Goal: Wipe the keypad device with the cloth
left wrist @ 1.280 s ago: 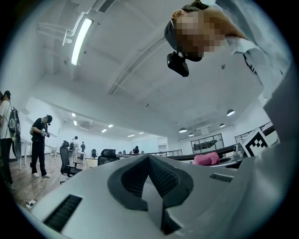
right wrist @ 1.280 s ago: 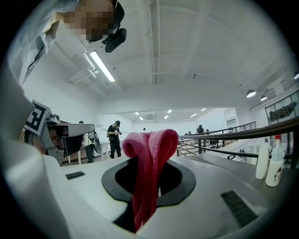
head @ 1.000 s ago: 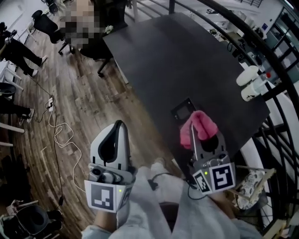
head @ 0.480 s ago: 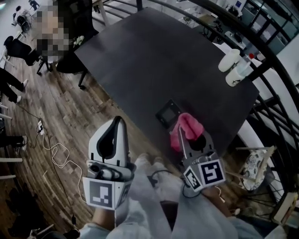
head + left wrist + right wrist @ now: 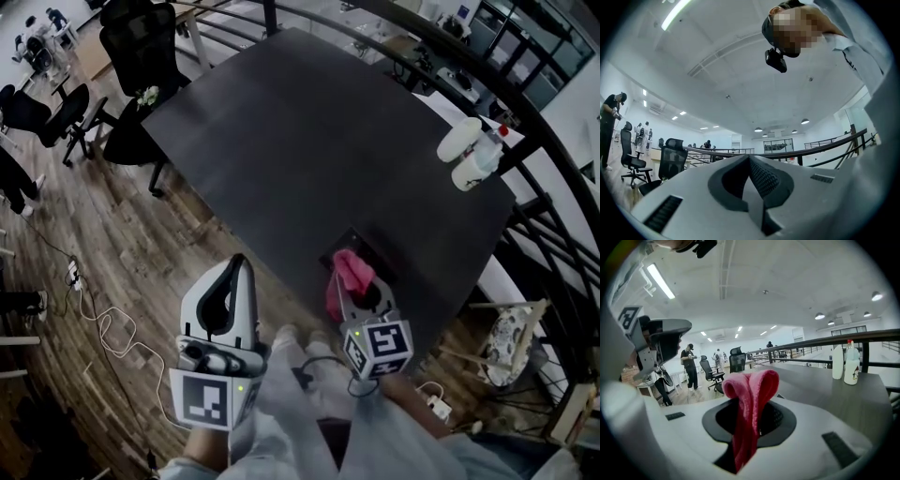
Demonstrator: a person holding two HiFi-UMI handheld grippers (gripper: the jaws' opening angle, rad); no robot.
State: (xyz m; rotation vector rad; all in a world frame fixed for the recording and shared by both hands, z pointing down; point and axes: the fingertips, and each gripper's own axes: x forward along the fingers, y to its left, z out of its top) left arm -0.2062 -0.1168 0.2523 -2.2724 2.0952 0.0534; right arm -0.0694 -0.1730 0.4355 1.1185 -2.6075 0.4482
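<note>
Grippers come nearest, held low before the person's legs. The left gripper (image 5: pixel 235 265) hangs over the wooden floor (image 5: pixel 112 244), short of the tabletop (image 5: pixel 309 122); its own view shows the jaws together with nothing between them, pointing out over the room, so it takes no part for now. The right gripper (image 5: pixel 353 287) is clamped on the pink cloth (image 5: pixel 349 270), whose folded loop stands up past the jaw tips in the right gripper view. Over the past second this gripper has come forward over the near edge of the tabletop. The cloth, which hung on the near side of the keypad device (image 5: pixel 337 247), now lies over it and hides most of its face, leaving only a dark edge in view. Whether the cloth actually presses on the device cannot be told from above. Judged from this, the approach is done and the wiping strokes are about to begin or have just begun. Farther off, at the far right edge of the tabletop, stand two white bottles (image 5: pixel 469 152), well apart from the work, and beyond the far left corner are black office chairs (image 5: pixel 141 56).
</note>
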